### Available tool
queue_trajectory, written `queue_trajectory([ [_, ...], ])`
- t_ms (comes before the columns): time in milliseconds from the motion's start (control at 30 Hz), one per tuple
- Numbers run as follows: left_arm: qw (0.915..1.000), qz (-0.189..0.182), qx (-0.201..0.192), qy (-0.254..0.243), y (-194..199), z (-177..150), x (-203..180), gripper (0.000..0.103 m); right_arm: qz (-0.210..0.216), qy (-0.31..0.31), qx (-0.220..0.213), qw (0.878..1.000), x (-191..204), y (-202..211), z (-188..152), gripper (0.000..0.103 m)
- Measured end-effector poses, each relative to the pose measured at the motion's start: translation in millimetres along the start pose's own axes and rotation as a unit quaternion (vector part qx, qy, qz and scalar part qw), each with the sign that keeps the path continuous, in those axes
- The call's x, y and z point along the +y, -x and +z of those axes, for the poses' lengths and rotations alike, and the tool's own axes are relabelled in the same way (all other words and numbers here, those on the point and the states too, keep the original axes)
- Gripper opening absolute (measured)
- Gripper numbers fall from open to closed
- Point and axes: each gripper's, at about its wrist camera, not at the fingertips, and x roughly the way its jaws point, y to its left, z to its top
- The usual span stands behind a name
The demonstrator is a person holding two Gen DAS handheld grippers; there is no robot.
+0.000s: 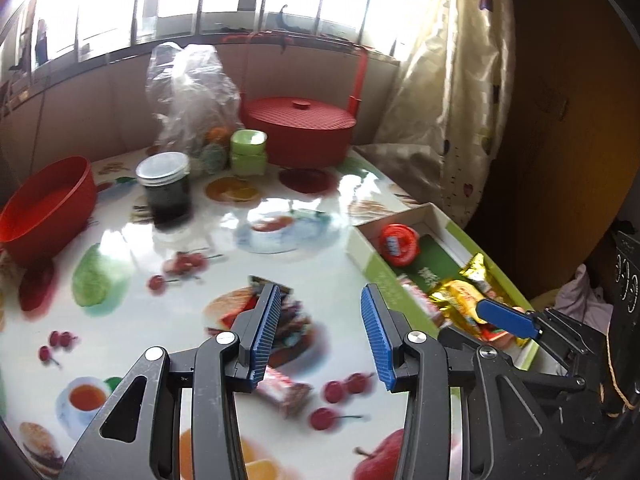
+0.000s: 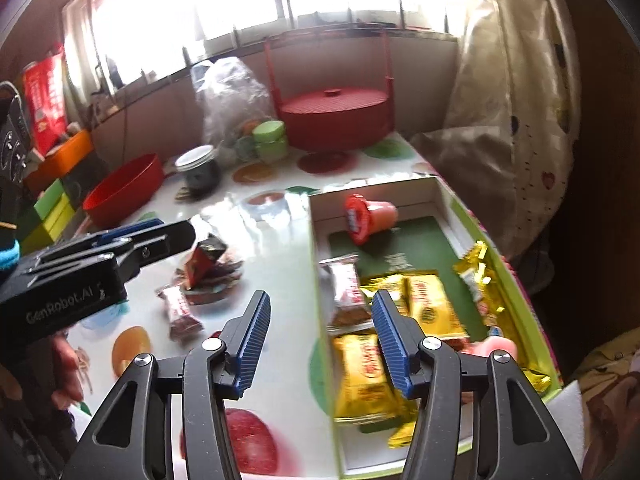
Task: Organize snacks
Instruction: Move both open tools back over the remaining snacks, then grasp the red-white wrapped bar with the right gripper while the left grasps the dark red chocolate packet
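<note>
- The left hand-held gripper (image 1: 318, 330) is held open and empty over loose snack packets (image 1: 286, 322) on the desk (image 1: 224, 240), seemingly lined up for a pickup.
- The right hand-held gripper (image 2: 320, 338), jaws apart with nothing gripped, is poised at the box (image 2: 516, 276) where yellow packets (image 2: 430, 306) are gathered.

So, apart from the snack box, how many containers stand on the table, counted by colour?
Red: 2 (bowl, lidded pot)
Green: 1 (small tub)
Dark glass: 1 (jar)
Clear: 1 (plastic bag)
Total: 5
</note>
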Motion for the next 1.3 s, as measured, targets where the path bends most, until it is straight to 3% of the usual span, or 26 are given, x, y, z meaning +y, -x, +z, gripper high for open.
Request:
queue_trajectory([
  [400,0.9972,0.04,-0.009,0.063,10,-7,63,0.044,0.055,0.044,0.024,0.997,52,-25,6,0.054],
  [733,0.995,0.054,0.0,0.084,10,-20,88,0.044,0.096,0.082,0.06,0.99,91,-58,-1,0.054],
  [1133,0.9933,0.054,0.018,0.1,2,-28,103,0.044,0.088,0.138,0.099,0.982,116,-92,-10,0.054],
  [1200,0.9937,0.052,0.02,0.098,0,-28,103,0.044,0.081,0.138,0.095,0.983,116,-93,-10,0.049],
  [1300,0.9937,0.048,0.023,0.099,-5,-26,104,0.044,0.083,0.131,0.093,0.984,114,-91,-10,0.032],
])
